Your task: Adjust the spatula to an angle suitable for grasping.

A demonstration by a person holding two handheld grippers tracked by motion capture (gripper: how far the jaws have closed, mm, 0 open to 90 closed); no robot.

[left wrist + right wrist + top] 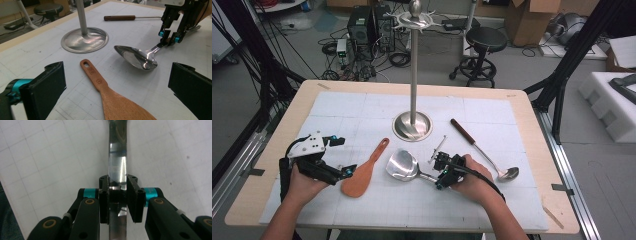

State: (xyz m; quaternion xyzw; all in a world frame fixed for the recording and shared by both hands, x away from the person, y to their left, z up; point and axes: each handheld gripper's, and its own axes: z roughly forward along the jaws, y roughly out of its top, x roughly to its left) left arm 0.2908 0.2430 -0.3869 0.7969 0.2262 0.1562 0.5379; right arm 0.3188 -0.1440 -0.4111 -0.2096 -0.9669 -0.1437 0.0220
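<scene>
A steel serving spoon (402,165) lies in the middle of the white mat with its bowl to the left. My right gripper (444,171) is shut on its flat handle (117,162), the pads (135,200) pressing on both edges. From the left gripper view the spoon's bowl (137,57) rests low on the mat with the right gripper (170,37) over the handle. A wooden spatula (362,177) lies left of the spoon. My left gripper (343,156) stands open beside it, its jaws wide on either side of the spatula's blade (117,105) without touching it.
A tall steel stand (414,75) with hooks on top rises from a round base (412,125) behind the spoon. A ladle with a dark wooden handle (482,147) lies to the right. A stool and boxes stand on the floor beyond the table.
</scene>
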